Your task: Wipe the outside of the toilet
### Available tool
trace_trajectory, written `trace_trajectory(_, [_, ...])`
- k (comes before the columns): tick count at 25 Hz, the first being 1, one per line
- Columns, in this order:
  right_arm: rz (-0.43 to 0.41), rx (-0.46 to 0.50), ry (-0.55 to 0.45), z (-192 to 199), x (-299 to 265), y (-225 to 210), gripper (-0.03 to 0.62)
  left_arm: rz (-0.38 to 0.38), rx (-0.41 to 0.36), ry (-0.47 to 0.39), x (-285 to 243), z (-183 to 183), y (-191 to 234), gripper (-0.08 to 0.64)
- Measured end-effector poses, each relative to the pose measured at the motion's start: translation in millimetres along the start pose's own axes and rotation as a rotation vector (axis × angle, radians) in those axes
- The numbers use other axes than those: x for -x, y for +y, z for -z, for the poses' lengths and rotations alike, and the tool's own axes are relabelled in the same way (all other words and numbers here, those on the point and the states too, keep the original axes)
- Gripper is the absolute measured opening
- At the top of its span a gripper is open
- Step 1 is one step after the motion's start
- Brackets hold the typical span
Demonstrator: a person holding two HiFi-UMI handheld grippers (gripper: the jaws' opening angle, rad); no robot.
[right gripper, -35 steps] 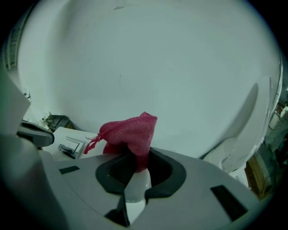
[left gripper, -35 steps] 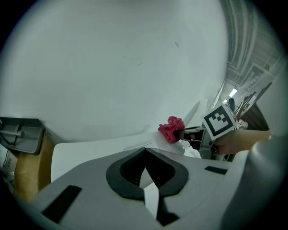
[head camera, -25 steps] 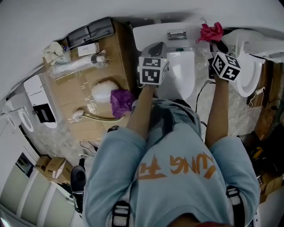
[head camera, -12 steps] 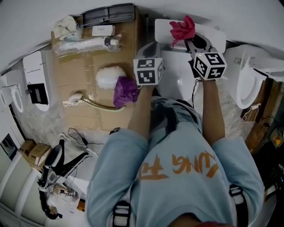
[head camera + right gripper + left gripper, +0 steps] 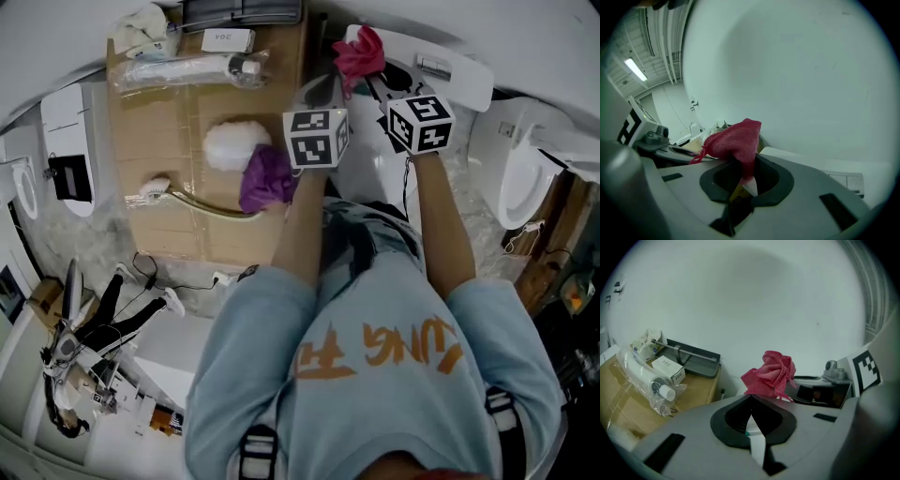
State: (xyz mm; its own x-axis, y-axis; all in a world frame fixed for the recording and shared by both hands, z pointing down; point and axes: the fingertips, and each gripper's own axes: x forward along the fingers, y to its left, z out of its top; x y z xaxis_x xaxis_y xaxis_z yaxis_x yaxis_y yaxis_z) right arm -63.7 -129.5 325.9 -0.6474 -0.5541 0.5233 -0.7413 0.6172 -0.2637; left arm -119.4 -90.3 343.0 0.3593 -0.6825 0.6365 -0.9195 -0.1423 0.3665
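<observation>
Right gripper [image 5: 744, 183] is clenched on a crumpled red cloth [image 5: 733, 140]. The left gripper [image 5: 751, 412], just beside it, has its jaws pressed together with nothing between. Both are raised over the white ceramic toilet [image 5: 459, 80], at the tank's left end. A flat brown cardboard sheet [image 5: 159, 169] lies to the toilet's left, with a crumpled purple bundle [image 5: 267, 178] at its edge.

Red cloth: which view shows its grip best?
Right gripper view: the red cloth sits centre, pinched in the right tongs. Left gripper view shows it bunched, grip hidden. Head view shows it small.
</observation>
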Motion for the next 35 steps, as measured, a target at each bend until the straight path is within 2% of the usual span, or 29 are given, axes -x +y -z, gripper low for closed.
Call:
trace_trajectory(13, [0.128, -0.012, 0.08, 46, 7, -32, 0.075, 0.05, -0.025, 0.059, -15, 21, -21, 0.026])
trace_trajectory(25, [0.161, -0.068, 0.058, 57, 29, -56, 0.075, 0.083, -0.075, 0.101, -29, 28, -50, 0.026])
trace_trajectory(35, [0.173, -0.053, 0.06, 65, 50, -73, 0.077, 0.105, -0.103, 0.126, -39, 34, -72, 0.026])
